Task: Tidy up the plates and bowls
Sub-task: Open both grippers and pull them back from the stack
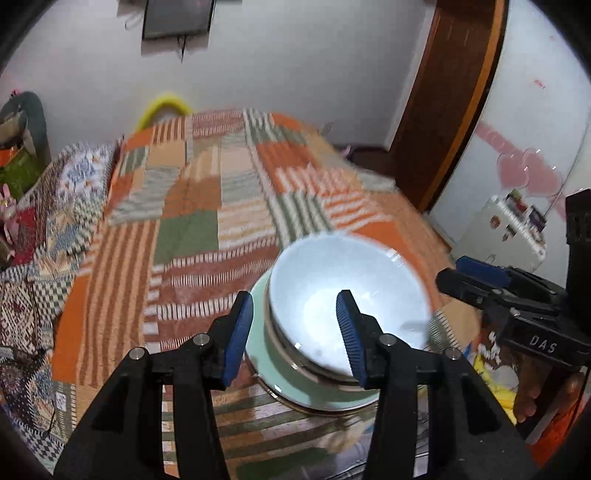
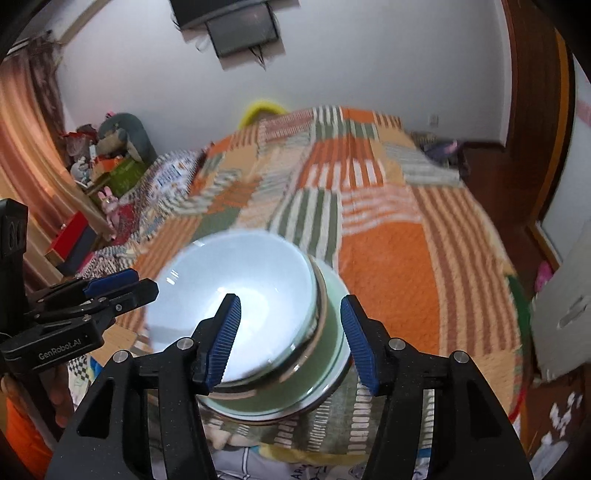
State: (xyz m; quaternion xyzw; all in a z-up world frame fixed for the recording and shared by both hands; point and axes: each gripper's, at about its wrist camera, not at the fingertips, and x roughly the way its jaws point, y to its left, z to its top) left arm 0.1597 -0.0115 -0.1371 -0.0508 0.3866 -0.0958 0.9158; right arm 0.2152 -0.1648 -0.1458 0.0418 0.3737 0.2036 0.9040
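Note:
A white bowl (image 1: pixel 347 295) sits on top of a stack of bowls and a pale green plate (image 1: pixel 266 365) on the patchwork bedspread, near the bed's front edge. The stack also shows in the right wrist view, white bowl (image 2: pixel 240 302) over the green plate (image 2: pixel 325 384). My left gripper (image 1: pixel 295 332) is open above the stack's left rim, holding nothing. My right gripper (image 2: pixel 291 339) is open above the stack's right side, holding nothing. Each gripper shows in the other's view: the right one (image 1: pixel 480 280), the left one (image 2: pixel 110 288).
The orange, green and striped bedspread (image 1: pixel 207 206) covers the bed beyond the stack. A wooden door frame (image 1: pixel 443 110) and a small white fridge (image 1: pixel 513 229) stand at the right. Cluttered shelves and toys (image 2: pixel 103 166) line the left wall. A screen (image 2: pixel 240 26) hangs on the far wall.

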